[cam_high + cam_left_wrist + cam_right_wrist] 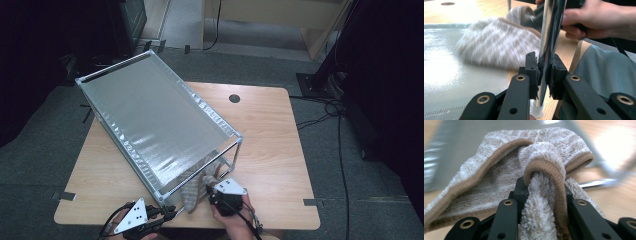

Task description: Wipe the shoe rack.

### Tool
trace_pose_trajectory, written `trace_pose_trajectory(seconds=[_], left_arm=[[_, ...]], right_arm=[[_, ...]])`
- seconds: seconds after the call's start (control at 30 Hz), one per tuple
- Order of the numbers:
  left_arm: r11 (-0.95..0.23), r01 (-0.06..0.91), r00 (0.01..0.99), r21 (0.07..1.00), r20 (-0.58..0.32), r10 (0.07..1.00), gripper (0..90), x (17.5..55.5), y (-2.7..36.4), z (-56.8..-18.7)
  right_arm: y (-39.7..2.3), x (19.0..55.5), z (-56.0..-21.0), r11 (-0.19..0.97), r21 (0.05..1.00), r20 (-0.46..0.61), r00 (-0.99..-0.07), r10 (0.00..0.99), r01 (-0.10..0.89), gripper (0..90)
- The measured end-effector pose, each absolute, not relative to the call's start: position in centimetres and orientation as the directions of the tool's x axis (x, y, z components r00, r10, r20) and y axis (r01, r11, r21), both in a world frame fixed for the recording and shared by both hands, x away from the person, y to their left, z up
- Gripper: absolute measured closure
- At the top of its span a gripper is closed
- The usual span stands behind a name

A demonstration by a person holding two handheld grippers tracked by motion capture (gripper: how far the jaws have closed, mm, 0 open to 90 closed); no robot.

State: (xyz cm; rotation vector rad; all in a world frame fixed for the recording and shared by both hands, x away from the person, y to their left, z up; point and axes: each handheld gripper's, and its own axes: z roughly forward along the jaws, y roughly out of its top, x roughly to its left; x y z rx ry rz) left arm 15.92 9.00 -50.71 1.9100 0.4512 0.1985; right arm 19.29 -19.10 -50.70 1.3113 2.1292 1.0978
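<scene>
A metal-framed rack [160, 120] with a silvery sheet top stands on the wooden table [270, 135]. My left gripper [167, 209] is at the rack's near corner. In the left gripper view it [544, 72] is shut on the chrome corner post [550, 37]. A beige striped towel [192, 187] lies at the rack's near open end, under the top. My right gripper [209, 192] is just right of the left one. In the right gripper view it [544, 187] is shut on a bunched fold of the towel [499, 177]. The left gripper view shows the towel [499, 47] blurred behind the post.
A pale woven sheet [449, 75] lies flat beside the towel. The table has a dark round hole [234, 98] near its far edge and bare wood to the right. Cables [340, 130] run over the grey floor on the right. The person's teal clothing [604, 72] is close behind the post.
</scene>
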Motion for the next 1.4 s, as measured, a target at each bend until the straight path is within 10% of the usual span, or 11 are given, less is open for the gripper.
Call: trace_pose_trajectory(seconds=[0.3, 0.7, 1.1, 1.4], left_arm=[[-0.322, 0.213, 0.913, 0.923, -0.070, 0.403, 80.5, 15.9, 9.0, -50.7], [-0.324, 0.212, 0.912, 0.922, -0.068, 0.404, 80.5, 15.9, 9.0, -50.7], [-0.328, 0.212, 0.909, 0.921, -0.063, 0.412, 80.8, 15.9, 8.9, -50.6], [-0.326, 0.214, 0.911, 0.921, -0.068, 0.406, 80.7, 16.0, 8.9, -50.6]], right_arm=[[-16.2, 18.1, -50.7, 0.346, 0.782, 0.045, -0.601, 0.798, 0.518, 69.6], [-24.0, 19.9, -50.7, 0.229, 0.755, 0.015, -0.365, 0.931, 0.615, 69.5], [-17.9, 15.8, -50.6, 0.455, 0.733, -0.090, -0.591, 0.802, 0.505, 68.8], [-25.8, 18.6, -50.8, 0.274, 0.733, -0.044, -0.358, 0.933, 0.622, 69.7]])
